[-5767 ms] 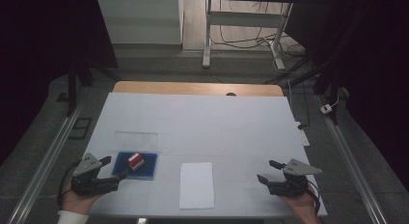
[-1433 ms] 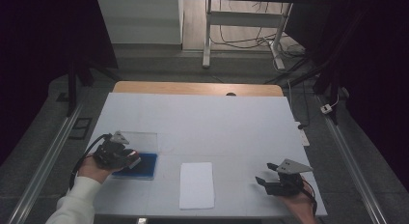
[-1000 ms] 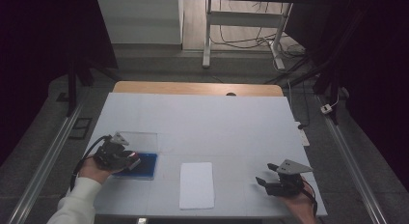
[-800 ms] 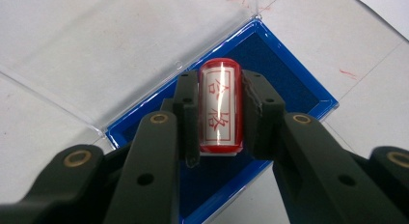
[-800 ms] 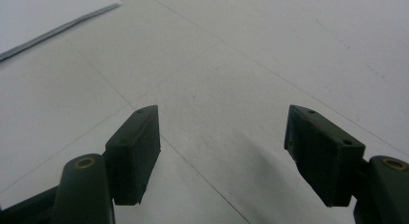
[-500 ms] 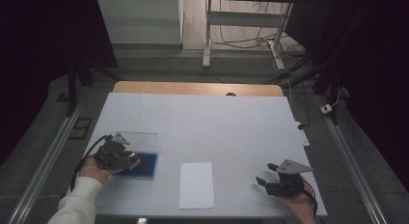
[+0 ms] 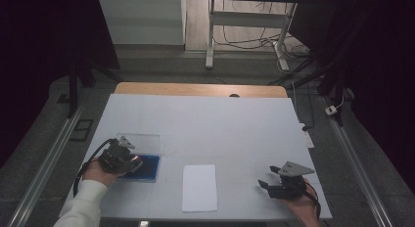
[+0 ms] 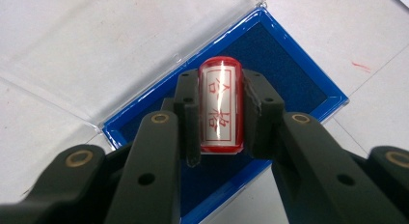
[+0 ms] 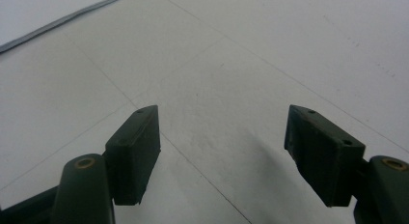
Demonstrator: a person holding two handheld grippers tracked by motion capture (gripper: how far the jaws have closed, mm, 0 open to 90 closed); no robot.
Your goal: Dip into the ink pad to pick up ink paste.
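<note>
The left gripper [image 8: 219,113] has its 2 black jaws closed on a small red cylindrical stamp with a white label bearing red characters [image 8: 220,107]; the pads press on both of its sides, so the stamp is clamped lengthwise between them. In the left gripper view the stamp sits over a shallow blue rectangular tray lined with dark blue felt [image 8: 289,74], and whether its lower end touches the felt cannot be told. A clear plastic lid [image 8: 120,45] lies open flat on the table beside the tray, joined along 1 long side.

In the high view the left gripper [image 7: 131,161] and the hand behind it [image 7: 98,170] are near the left edge of the white worktop [image 7: 205,124], toward its near-left corner, with the blue tray [image 7: 144,167] under the jaw tips and the clear lid [image 7: 142,141] just beyond it. A white rectangular sheet of paper [image 7: 199,187] lies near the middle of the near edge, apart from the tray.

The right gripper [image 7: 266,184] rests near the near-right corner of the worktop, well apart from the tray and the paper. In the right gripper view its 2 jaws stand wide apart [image 9: 222,142] with nothing between them, over bare white surface.
</note>
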